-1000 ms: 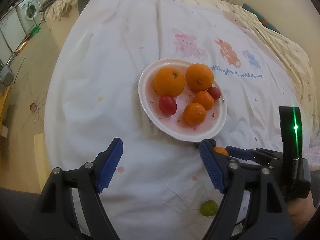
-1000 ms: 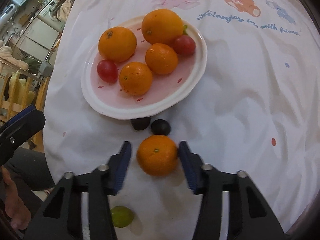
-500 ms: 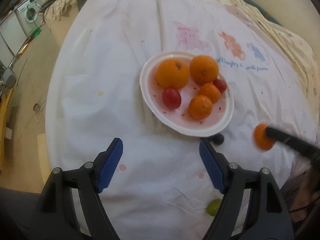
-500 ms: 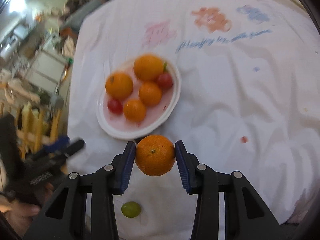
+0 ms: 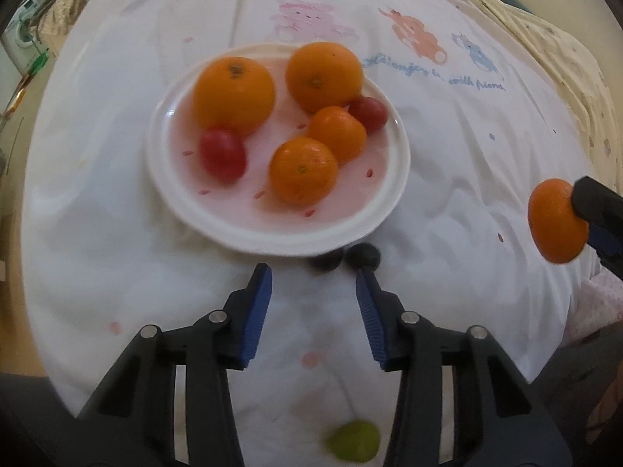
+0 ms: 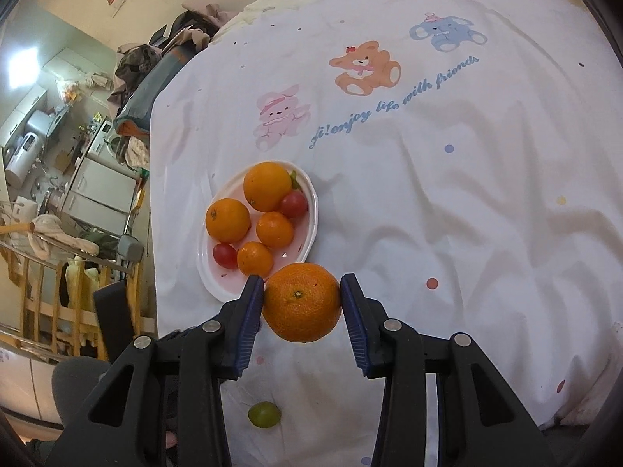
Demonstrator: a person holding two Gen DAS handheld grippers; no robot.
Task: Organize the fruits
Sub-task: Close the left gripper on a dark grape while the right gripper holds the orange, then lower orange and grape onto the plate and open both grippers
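A white plate [image 5: 385,210] [image 6: 311,210] on the white bedsheet holds several oranges and two red cherry tomatoes. My right gripper [image 6: 301,299] is shut on an orange [image 6: 301,301], lifted above the sheet just this side of the plate; that orange [image 5: 557,222] shows at the right edge of the left wrist view. My left gripper [image 5: 313,284] hovers over the sheet below the plate, its jaws closing with nothing between them. Two dark grapes [image 5: 342,258] lie just beyond its fingertips by the plate's near rim. A green grape [image 5: 352,445] [image 6: 264,414] lies nearer to me.
The sheet [image 6: 447,214] carries printed cartoon animals and blue lettering beyond the plate. The bed's left edge drops to a floor with furniture, clothes and a wooden rail [image 6: 50,303]. A cream quilt [image 5: 553,39] lies at the far right.
My left gripper moved down toward the plate's near edge and its jaws narrowed. My right gripper closed on the orange, lifted it off the sheet and pulled back.
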